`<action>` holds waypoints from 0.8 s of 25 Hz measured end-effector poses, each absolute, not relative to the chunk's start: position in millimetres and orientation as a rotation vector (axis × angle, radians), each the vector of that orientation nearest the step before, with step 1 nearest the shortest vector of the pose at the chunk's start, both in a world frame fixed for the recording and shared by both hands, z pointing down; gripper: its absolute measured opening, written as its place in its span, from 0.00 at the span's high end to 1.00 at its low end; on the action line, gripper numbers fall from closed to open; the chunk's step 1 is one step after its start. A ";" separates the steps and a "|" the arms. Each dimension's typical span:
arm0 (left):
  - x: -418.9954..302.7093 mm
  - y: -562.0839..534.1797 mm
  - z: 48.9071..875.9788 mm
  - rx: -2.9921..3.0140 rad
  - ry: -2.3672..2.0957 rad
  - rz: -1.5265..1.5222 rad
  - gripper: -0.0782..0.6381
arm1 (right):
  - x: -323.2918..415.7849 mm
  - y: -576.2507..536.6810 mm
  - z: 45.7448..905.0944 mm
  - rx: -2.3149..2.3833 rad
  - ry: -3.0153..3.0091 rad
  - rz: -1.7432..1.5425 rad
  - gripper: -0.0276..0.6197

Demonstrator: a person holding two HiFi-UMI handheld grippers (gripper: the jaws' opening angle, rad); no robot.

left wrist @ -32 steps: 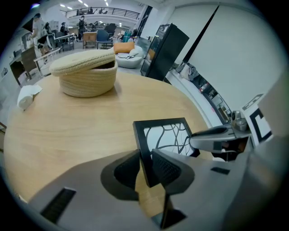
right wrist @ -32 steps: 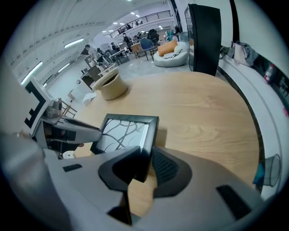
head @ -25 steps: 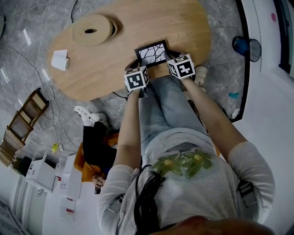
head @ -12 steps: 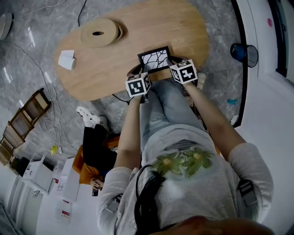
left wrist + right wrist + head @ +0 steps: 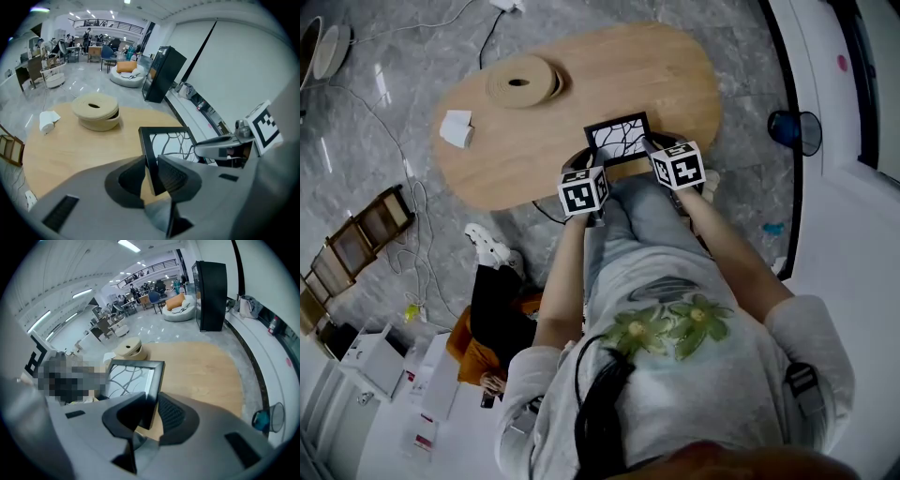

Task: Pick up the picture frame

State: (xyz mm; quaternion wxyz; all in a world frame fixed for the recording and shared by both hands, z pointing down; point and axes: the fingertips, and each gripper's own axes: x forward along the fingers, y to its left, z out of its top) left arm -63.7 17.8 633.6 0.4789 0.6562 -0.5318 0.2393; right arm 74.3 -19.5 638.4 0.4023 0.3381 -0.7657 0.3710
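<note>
While left gripper [image 5: 152, 176] and right gripper [image 5: 151, 412] pinch its short sides, the picture frame [image 5: 619, 138] faces up, lengthwise between them.

1. An oval wooden table [image 5: 675, 75] is standing on grey marbled floor.
2. A beige coiled roll [image 5: 523, 82] is lying on it, near a white paper wad [image 5: 456, 129].
3. A blue bin [image 5: 789, 127] is standing beside the table.
</note>
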 end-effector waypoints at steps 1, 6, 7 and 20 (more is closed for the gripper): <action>-63.3 18.6 629.3 1.606 -1.299 0.581 0.76 | 74.7 -18.7 633.9 0.858 -1.939 0.937 0.82; -61.7 20.2 608.0 1.617 -1.298 0.557 0.76 | 76.7 -16.7 611.6 0.869 -1.968 0.952 0.82; -61.2 19.9 604.6 1.620 -1.299 0.550 0.76 | 77.2 -17.1 608.0 0.872 -1.974 0.953 0.82; -62.3 16.2 565.8 1.648 -1.322 0.517 0.76 | 74.6 -25.6 569.3 0.875 -2.042 0.932 0.82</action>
